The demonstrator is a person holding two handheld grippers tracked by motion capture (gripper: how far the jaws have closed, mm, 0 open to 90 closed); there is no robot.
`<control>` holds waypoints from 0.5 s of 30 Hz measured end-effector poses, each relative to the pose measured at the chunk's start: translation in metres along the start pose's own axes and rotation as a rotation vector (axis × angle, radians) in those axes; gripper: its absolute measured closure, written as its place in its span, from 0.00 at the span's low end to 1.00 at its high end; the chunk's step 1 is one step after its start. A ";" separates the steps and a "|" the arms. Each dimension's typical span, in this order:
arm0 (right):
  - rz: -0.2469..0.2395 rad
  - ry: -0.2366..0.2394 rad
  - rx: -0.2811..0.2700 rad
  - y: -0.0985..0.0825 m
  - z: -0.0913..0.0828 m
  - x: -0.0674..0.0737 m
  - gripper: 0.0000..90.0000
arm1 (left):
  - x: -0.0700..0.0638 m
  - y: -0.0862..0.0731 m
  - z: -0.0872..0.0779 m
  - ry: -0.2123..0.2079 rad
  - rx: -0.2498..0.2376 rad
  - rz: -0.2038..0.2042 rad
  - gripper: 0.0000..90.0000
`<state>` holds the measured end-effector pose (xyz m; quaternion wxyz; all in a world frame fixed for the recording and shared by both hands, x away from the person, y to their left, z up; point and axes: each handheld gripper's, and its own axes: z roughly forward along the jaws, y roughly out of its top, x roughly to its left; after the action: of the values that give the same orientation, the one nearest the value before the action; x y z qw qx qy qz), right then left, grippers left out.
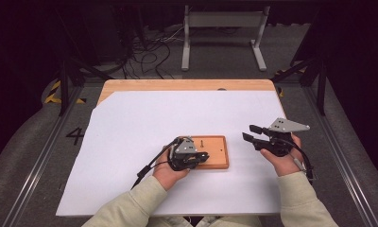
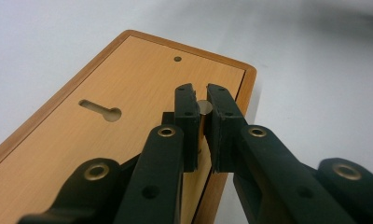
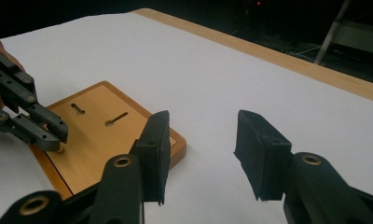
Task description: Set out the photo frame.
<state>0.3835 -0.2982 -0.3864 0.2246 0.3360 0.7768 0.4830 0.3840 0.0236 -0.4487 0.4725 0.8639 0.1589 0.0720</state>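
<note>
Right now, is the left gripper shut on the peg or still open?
Shut on it. The left gripper's pads press both sides of the small metal peg standing on the wooden board.

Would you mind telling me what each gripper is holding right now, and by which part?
The left gripper pinches a small metal peg standing on the wooden board, gripping its sides near the top. The right gripper is open and holds nothing.

Bright table, dark surround (soft focus)
</note>
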 end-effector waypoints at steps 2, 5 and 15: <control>-0.001 0.001 0.002 0.000 0.000 0.000 0.62 | -0.002 0.001 0.000 0.013 0.007 0.039 0.93; -0.006 -0.002 0.007 -0.001 0.002 0.000 0.62 | -0.007 0.002 -0.001 0.047 0.025 0.098 0.93; -0.010 0.001 0.013 -0.001 0.002 0.001 0.62 | -0.023 0.000 -0.004 0.113 0.042 0.280 0.93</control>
<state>0.3839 -0.2965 -0.3883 0.2242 0.3335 0.7816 0.4771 0.3617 0.0188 -0.4465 0.4301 0.8817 0.0647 0.1826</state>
